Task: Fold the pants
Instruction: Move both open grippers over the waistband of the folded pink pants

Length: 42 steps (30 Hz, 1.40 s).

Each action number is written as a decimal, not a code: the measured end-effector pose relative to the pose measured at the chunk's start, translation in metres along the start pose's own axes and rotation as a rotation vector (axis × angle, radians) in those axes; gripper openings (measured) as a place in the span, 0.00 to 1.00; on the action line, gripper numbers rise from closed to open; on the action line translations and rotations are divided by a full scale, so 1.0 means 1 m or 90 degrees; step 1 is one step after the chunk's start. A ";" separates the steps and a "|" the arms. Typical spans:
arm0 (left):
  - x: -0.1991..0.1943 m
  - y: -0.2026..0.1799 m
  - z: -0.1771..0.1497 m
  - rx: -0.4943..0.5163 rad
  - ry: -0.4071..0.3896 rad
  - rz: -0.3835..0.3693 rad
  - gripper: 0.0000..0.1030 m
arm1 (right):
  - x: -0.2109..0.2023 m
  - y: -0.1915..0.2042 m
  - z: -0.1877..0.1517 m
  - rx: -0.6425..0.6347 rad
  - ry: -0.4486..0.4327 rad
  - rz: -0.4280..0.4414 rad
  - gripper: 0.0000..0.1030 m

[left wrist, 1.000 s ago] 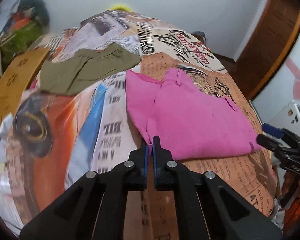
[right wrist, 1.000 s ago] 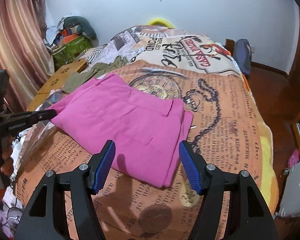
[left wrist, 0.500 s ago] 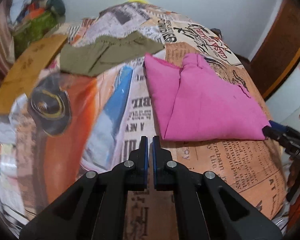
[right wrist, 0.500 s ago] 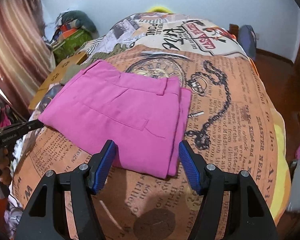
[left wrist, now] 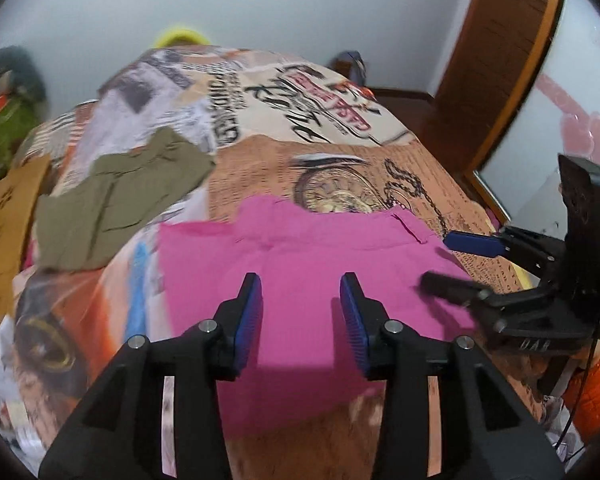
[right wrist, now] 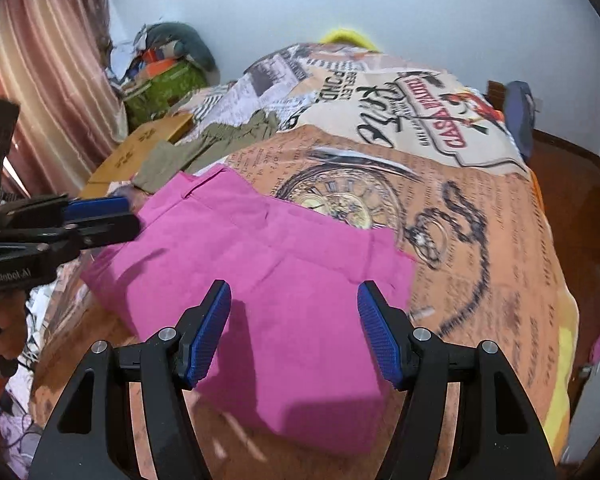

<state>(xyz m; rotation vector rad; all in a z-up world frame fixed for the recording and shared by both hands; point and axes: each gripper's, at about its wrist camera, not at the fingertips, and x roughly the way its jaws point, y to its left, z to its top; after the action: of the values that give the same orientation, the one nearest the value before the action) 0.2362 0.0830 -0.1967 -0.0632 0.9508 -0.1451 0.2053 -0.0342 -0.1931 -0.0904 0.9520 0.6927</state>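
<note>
Since before, our left gripper [left wrist: 300,312] has released; both it and the right gripper [right wrist: 294,328] gape over pink pants [left wrist: 312,264] on the printed bed [right wrist: 480,240].

the left wrist camera sits just behind the left gripper [left wrist: 300,316] and looks down along its two fingers, close over the pink pants [left wrist: 300,264] on the bed [left wrist: 320,140]. the right gripper [left wrist: 456,264] peeks in at 3 o'clock. the right wrist camera sits just behind the right gripper [right wrist: 294,332], also close over the pink pants [right wrist: 268,264], and sees the left gripper [right wrist: 104,220] at 9 o'clock. both views face the far wall at 12 o'clock and share the pants, the bed and the green clothes [left wrist: 120,196] [right wrist: 204,148].
</note>
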 end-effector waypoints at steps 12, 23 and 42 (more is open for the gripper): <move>0.049 -0.001 -0.007 0.064 0.047 -0.004 0.40 | 0.021 -0.007 -0.007 -0.014 0.073 0.061 0.60; 0.011 0.006 -0.034 0.057 0.020 0.037 0.40 | -0.013 -0.020 -0.043 0.022 0.074 0.042 0.61; -0.014 0.032 -0.056 0.034 0.010 0.124 0.49 | -0.038 -0.030 -0.048 0.073 0.038 0.024 0.62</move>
<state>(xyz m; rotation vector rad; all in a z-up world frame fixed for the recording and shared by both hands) 0.1855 0.1177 -0.2220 0.0793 0.9624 0.0089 0.1741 -0.0938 -0.1989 0.0086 1.0509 0.6709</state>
